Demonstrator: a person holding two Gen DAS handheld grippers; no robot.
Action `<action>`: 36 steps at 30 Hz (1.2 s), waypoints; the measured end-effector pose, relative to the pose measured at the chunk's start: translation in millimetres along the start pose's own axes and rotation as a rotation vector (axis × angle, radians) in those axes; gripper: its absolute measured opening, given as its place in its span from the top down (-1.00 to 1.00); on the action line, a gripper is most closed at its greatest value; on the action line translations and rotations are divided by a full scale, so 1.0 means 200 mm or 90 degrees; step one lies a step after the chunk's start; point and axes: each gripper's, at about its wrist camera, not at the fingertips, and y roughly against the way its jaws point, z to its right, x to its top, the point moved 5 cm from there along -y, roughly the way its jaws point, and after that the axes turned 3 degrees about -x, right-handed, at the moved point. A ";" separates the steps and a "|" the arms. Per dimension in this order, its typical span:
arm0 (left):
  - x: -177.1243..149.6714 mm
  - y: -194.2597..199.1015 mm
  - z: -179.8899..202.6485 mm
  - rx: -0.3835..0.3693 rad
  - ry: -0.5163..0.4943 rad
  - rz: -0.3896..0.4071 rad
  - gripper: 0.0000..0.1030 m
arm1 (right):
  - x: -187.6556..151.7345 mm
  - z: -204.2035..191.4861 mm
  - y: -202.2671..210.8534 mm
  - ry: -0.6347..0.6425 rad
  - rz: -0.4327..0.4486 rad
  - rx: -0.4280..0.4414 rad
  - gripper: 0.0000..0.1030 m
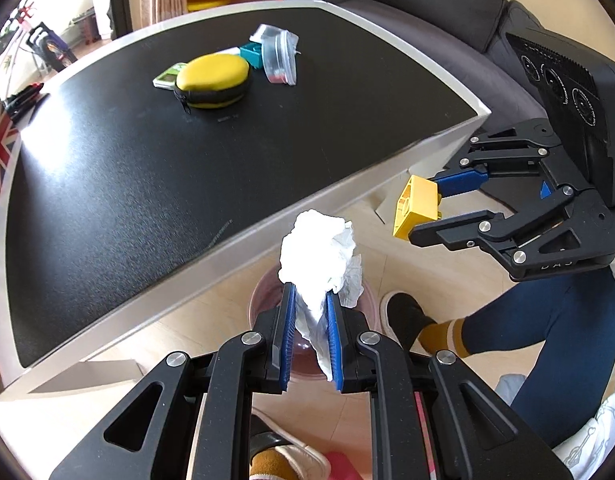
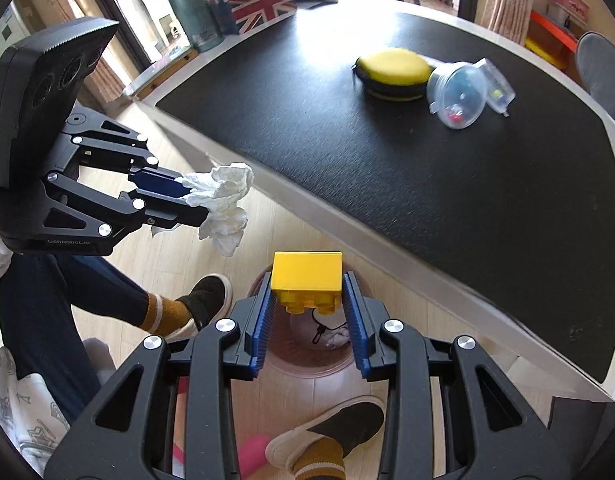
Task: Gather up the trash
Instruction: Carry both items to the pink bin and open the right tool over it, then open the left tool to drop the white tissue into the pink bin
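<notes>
My left gripper (image 1: 310,296) is shut on a crumpled white tissue (image 1: 319,256) and holds it above a pinkish translucent bin (image 1: 263,292) on the floor beside the table. The tissue also shows in the right wrist view (image 2: 223,200), in the left gripper (image 2: 195,200). My right gripper (image 2: 307,284) is shut on a yellow toy brick (image 2: 306,278), directly over the bin (image 2: 307,356), which holds a few scraps. The brick (image 1: 415,210) and right gripper (image 1: 425,212) show in the left wrist view, off the table's edge.
A black-topped table (image 1: 147,168) carries a yellow zip case (image 1: 212,80), a clear plastic cup (image 1: 281,58), a teal item (image 1: 253,55) and a green card (image 1: 167,76). A grey sofa (image 1: 427,4) stands behind. The person's feet (image 2: 205,300) flank the bin. A Union Jack box (image 2: 263,2) sits at the table's far end.
</notes>
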 end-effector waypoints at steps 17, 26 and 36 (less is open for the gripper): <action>-0.02 -0.04 0.00 -0.008 -0.001 -0.022 0.71 | 0.01 0.02 -0.01 -0.017 0.010 -0.003 -0.82; 0.00 -0.07 0.00 -0.008 -0.004 -0.031 0.71 | 0.01 0.05 0.02 -0.028 0.020 -0.007 -0.83; 0.00 -0.09 0.00 -0.005 -0.010 -0.036 -0.01 | 0.02 0.07 0.04 -0.041 0.027 -0.010 -0.83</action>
